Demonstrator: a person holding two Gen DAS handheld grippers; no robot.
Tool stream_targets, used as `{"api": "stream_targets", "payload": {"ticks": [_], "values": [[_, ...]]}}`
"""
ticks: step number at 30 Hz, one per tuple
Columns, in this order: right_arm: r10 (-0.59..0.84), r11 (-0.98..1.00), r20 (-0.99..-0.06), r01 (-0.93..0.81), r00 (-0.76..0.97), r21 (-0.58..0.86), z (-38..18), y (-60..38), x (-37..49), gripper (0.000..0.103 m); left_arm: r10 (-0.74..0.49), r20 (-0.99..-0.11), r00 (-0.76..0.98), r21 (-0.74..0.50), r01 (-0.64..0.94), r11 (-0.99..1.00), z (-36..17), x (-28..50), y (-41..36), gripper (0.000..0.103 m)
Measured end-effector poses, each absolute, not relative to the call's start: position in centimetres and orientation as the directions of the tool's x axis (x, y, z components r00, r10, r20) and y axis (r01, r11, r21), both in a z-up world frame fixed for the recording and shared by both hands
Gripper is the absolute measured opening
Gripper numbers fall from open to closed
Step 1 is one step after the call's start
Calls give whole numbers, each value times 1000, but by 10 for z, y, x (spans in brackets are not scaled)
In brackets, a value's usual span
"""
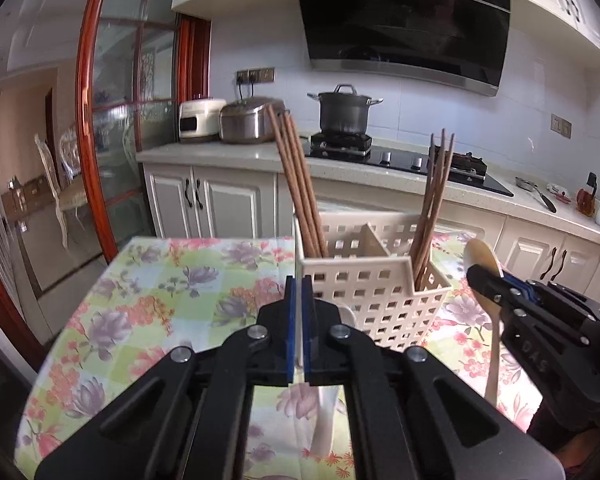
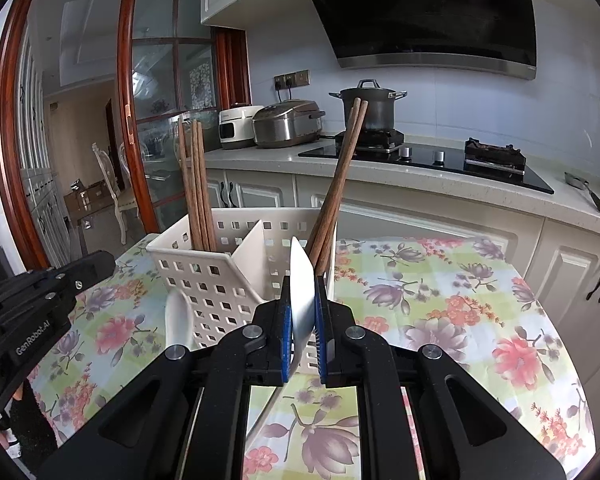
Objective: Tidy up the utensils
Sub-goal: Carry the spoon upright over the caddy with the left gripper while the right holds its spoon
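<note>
**Two spoons held up before the utensil basket**

Black jaws fill the bottom of both wrist views. Low in the centre of the left wrist view, the left gripper (image 1: 299,300) has its blue pads pressed together on the thin edge of a white spoon (image 1: 325,400), whose pale body shows below and behind the fingers, over the cloth. Low in the centre of the right wrist view, the right gripper (image 2: 303,312) is clamped on a wooden spoon (image 2: 302,300); here it is seen edge-on and looks pale, its bowl sticking up above the pads. From the left wrist view the same spoon appears at the right edge of the frame, bowl uppermost, handle slanting down.

Just beyond both grippers, mid-frame, stands a cream perforated basket (image 1: 374,300) on a table spread with a floral tablecloth (image 1: 152,300). A slanted divider splits it into compartments. One bundle of brown chopsticks (image 1: 300,192) leans in the left compartment, another bundle of chopsticks (image 1: 432,208) in the right one, both rising well above the rim.

Across the upper half of the frame runs a kitchen counter (image 1: 220,158) with two rice cookers, a dark pot (image 1: 345,110) on the hob, and a black range hood (image 1: 404,20) above. A red-framed glass door takes up the left side.
</note>
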State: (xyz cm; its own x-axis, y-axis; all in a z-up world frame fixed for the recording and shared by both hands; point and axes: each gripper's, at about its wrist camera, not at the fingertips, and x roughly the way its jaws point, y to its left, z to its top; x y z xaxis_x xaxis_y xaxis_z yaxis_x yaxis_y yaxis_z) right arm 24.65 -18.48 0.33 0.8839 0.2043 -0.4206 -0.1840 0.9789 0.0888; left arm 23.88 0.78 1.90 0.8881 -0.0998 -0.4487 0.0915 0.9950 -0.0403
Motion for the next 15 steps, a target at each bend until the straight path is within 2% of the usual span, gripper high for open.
{"api": "stream_targets", "payload": {"ticks": [5,6,7,9,12,15], "values": [[205,979,-423,-182,883,95,1,-190,242,11,-127,-506,853,-82,99,992,-4,227,15,5],[207,978,-427,-182,880,99,0,-191,243,11,-140,-530,836,-97,104,990,-11,226,15,14],[207,978,-430,-180,879,102,-1,-192,243,11,-150,-555,819,-102,112,988,-19,226,14,34],[208,978,-433,-177,877,110,-4,-194,242,11,-140,-590,795,-84,112,990,-35,226,8,54],[213,976,-439,-173,873,132,-8,-198,239,11,-129,-666,735,-51,128,990,-58,241,-3,54],[214,976,-438,-168,873,141,-10,-203,237,11,-97,-700,708,-4,133,991,-75,257,-14,53]]}}
